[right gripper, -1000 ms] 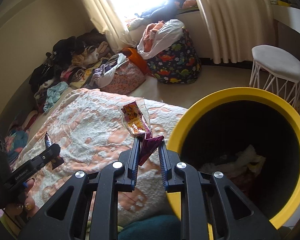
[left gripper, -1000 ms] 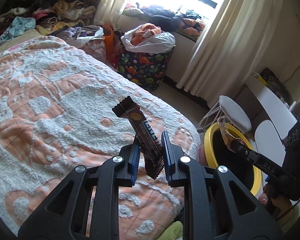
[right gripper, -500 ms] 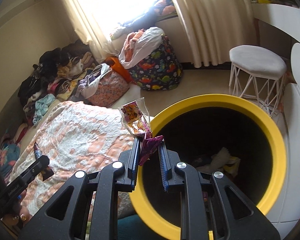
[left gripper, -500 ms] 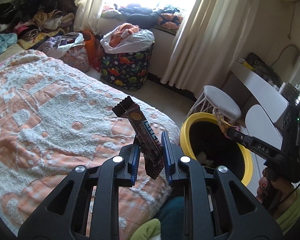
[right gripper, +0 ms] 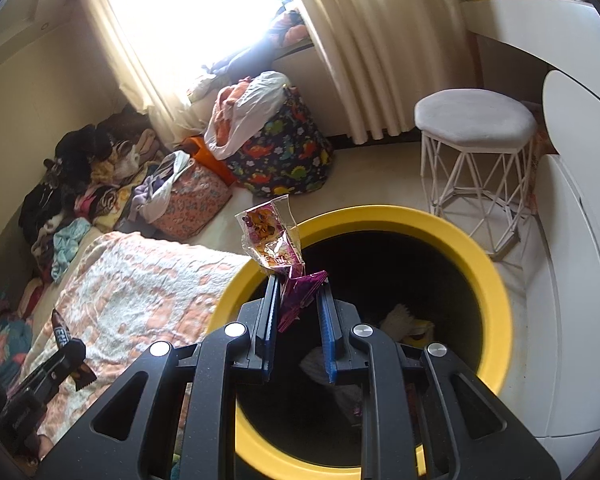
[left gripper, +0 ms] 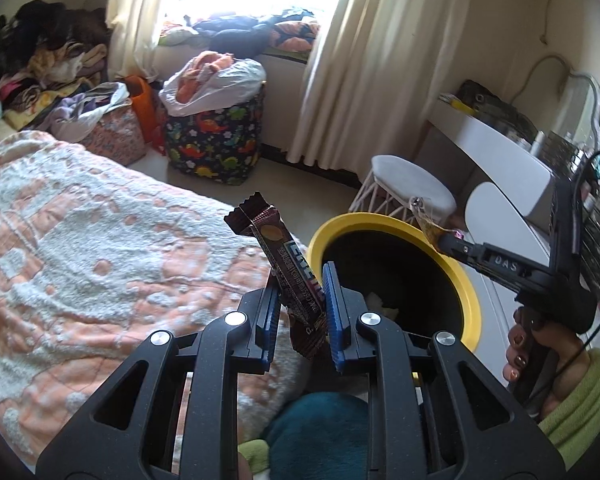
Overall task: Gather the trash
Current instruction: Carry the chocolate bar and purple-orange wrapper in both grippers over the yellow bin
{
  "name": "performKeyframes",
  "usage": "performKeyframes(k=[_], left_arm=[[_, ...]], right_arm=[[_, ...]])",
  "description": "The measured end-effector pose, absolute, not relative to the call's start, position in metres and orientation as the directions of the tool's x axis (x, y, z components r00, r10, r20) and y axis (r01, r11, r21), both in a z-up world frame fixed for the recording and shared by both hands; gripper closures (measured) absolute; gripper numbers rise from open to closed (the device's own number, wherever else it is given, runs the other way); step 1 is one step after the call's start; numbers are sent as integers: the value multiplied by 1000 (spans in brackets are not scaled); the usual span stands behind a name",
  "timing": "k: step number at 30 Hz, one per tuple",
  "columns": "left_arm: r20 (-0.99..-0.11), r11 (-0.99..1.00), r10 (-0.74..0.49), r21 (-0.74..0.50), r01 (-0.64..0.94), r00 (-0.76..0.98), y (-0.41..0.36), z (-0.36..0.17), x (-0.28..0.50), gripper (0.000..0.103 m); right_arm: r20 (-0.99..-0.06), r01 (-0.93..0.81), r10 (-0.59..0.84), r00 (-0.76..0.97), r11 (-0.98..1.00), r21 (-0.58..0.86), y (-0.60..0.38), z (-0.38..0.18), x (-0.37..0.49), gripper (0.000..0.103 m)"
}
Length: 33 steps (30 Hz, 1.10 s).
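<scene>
My left gripper [left gripper: 300, 276] is shut on a brown chocolate bar wrapper [left gripper: 284, 256] that sticks up between its blue pads, beside the left rim of the yellow bin [left gripper: 466, 280]. My right gripper [right gripper: 298, 284] is shut on a crumpled purple and clear candy wrapper [right gripper: 276, 248] over the near-left rim of the yellow bin [right gripper: 496, 288]. Crumpled trash [right gripper: 400, 316] lies at the bin's dark bottom. The right gripper [left gripper: 442, 240] also shows in the left wrist view, reaching over the bin's far rim, and the left gripper [right gripper: 74, 350] shows low at the left of the right wrist view.
The bed's orange and white blanket [left gripper: 80, 248] lies left of the bin. A white wire stool [right gripper: 474, 120] and a white desk [right gripper: 540, 20] stand behind it. A dinosaur-print hamper [left gripper: 214, 140] and piled clothes [right gripper: 80, 168] sit under the window. A hand in a green sleeve [left gripper: 572, 412] holds the right gripper.
Both grippers have swung right from over the bed toward the yellow bin, each still holding its wrapper. The bin's opening now fills more of both views.
</scene>
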<state>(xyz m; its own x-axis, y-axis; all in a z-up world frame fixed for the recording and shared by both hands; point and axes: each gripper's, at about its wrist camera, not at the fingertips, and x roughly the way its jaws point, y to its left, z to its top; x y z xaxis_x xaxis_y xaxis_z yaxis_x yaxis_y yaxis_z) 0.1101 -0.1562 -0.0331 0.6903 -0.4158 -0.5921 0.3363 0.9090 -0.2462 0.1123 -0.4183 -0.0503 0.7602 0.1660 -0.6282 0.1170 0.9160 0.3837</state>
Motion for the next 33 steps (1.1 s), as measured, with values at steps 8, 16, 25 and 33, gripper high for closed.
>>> performKeyframes(k=[8, 16, 25, 33], left_arm=[[-604, 891, -444, -219, 399, 661, -182, -40, 109, 88], [-625, 866, -473, -199, 458, 621, -206, -49, 110, 88], [-658, 830, -509, -202, 520, 555, -239, -63, 120, 88], [-703, 812, -510, -204, 547, 495, -262, -83, 135, 88]], right_arm=[[-633, 170, 141, 761, 899, 404, -443, -56, 109, 85], [-640, 224, 113, 760, 879, 421, -460, -64, 107, 85], [-662, 270, 106, 742, 857, 440, -473, -74, 106, 84], [-672, 283, 112, 732, 847, 450, -478, -79, 107, 83]])
